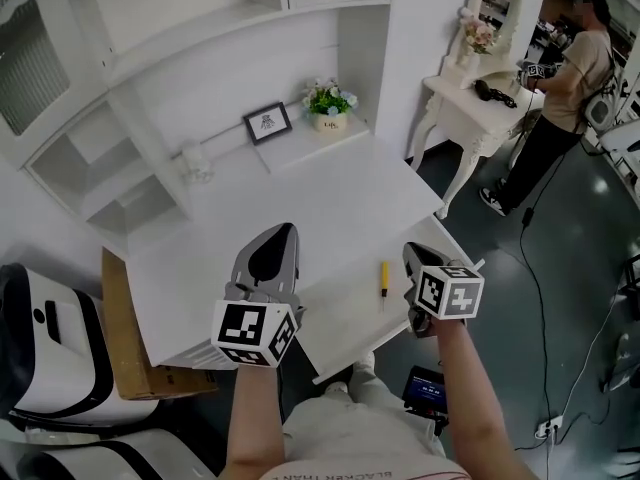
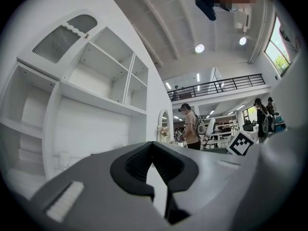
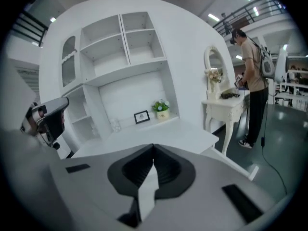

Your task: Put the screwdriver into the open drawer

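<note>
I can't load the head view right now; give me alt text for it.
A yellow-handled screwdriver lies in the open drawer of a white desk, with no tool touching it. The left tool and right tool flank it, both shut and empty.

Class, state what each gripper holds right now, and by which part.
Nothing is held. The left gripper and right gripper are both shut on nothing; the yellow-handled screwdriver lies free in the open white drawer.

White wall shelves (image 1: 150, 158) rise behind a desk (image 1: 330, 193), a dressing table (image 1: 462, 108) alongside, dark floor (image 1: 575, 268).
</note>
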Demonstrator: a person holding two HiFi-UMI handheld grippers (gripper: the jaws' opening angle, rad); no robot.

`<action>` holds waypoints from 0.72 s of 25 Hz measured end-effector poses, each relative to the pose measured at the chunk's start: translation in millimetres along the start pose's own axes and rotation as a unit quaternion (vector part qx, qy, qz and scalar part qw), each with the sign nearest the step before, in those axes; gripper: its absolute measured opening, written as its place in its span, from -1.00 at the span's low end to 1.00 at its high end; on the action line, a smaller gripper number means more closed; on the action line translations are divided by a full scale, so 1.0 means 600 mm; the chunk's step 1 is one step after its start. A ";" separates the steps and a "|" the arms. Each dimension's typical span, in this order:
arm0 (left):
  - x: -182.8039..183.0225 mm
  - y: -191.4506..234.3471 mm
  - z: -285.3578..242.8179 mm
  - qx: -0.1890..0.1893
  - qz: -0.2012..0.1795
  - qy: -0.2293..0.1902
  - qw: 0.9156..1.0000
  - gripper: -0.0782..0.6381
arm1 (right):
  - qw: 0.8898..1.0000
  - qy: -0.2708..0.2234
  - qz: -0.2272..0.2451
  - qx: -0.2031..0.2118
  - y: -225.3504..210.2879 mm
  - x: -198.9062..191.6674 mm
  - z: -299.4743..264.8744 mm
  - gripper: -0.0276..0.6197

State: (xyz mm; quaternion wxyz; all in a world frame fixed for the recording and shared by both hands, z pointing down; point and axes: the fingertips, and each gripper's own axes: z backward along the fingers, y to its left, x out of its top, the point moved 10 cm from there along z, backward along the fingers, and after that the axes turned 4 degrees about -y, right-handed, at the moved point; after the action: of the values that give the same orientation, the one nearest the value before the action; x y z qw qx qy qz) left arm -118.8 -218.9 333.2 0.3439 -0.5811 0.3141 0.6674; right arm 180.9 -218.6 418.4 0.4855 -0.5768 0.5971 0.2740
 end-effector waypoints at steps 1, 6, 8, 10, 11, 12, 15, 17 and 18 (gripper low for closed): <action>0.002 0.001 0.005 -0.001 0.002 -0.002 1.000 -0.76 | 1.000 -0.013 0.010 -0.002 0.008 0.009 0.011 -0.89; 0.005 -0.002 0.020 -0.008 0.007 -0.012 1.000 -0.76 | 0.997 -0.065 0.052 -0.002 0.037 0.048 0.061 -0.89; 0.007 -0.008 0.023 -0.011 0.004 -0.015 1.000 -0.76 | 0.995 -0.077 0.064 0.000 0.046 0.058 0.078 -0.89; 0.013 -0.013 0.025 -0.012 -0.002 -0.020 1.000 -0.76 | 0.993 -0.087 0.075 0.000 0.054 0.068 0.091 -0.89; 0.016 -0.015 0.027 -0.012 -0.003 -0.023 1.000 -0.76 | 0.993 -0.092 0.079 -0.001 0.057 0.072 0.097 -0.89; 0.020 -0.017 0.028 -0.013 -0.005 -0.025 1.000 -0.76 | 0.992 -0.097 0.083 -0.003 0.060 0.076 0.103 -0.89; 0.033 -0.024 0.033 -0.015 -0.011 -0.035 0.999 -0.76 | 0.989 -0.117 0.093 -0.003 0.068 0.094 0.126 -0.89; 0.043 -0.029 0.036 -0.012 -0.015 -0.043 0.999 -0.76 | 0.986 -0.132 0.099 0.001 0.073 0.108 0.142 -0.89; 0.048 -0.032 0.037 -0.011 -0.017 -0.046 0.999 -0.76 | 0.985 -0.140 0.104 0.002 0.075 0.115 0.151 -0.89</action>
State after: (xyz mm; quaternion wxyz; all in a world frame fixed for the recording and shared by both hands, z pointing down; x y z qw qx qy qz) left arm -117.8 -187.2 306.8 0.3629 -0.5585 0.2808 0.6911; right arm 171.3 -159.2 311.9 0.5349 -0.4664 0.5802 0.3996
